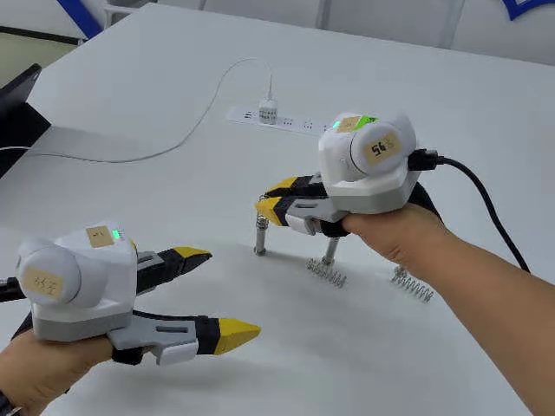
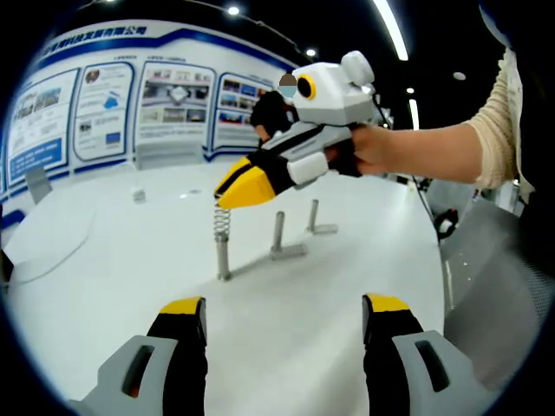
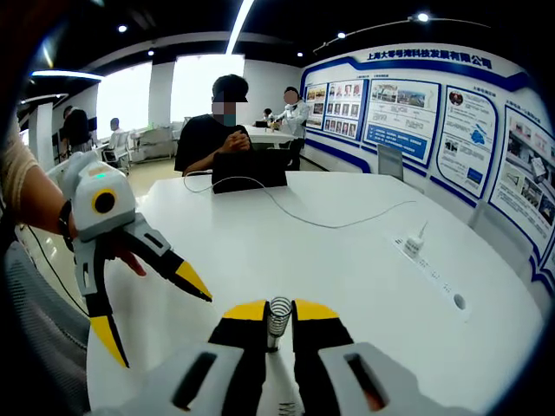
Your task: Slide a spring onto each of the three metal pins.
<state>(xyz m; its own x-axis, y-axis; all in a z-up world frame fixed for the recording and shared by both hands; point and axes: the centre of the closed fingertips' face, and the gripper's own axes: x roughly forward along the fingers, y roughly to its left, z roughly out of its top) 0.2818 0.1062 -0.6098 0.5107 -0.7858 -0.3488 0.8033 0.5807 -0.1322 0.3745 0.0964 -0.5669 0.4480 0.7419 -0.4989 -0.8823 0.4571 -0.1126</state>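
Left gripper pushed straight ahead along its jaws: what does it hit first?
Probably the middle bare pin, near dead ahead; the spring-carrying pin sits nearer but left. Depth unclear.

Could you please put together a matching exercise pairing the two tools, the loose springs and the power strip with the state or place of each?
1. left tool
2. right tool
3. loose springs
4. power strip

A. lying on the table beside the pins
B. shut on a spring atop a pin
C. open, holding nothing
D. far side, white charger plugged in

Pairs: 1-C, 2-B, 3-A, 4-D
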